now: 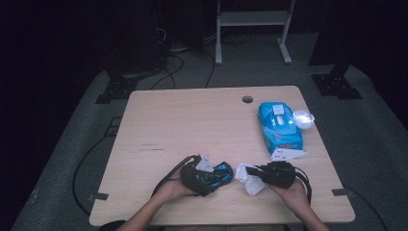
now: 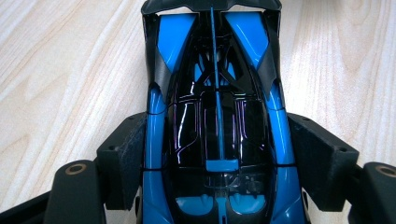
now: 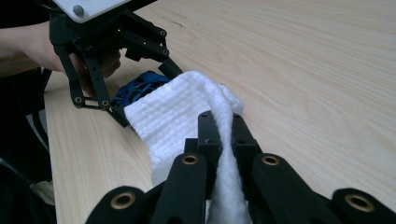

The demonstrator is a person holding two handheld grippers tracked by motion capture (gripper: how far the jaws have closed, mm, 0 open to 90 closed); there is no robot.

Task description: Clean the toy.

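Pale wood table (image 1: 173,120), dark room beyond; near edge, two hands with grippers; left gripper (image 2: 215,154) clamps a blue-and-black toy car (image 2: 217,116) across its flanks, both pads touching the bodywork; right gripper (image 3: 223,135) pinches a white wipe (image 3: 177,116), jaws closed on its fold; wipe's free end lies against the car's end, possibly touching; farther right, a blue wipe pack (image 1: 279,126), flap apparently open.
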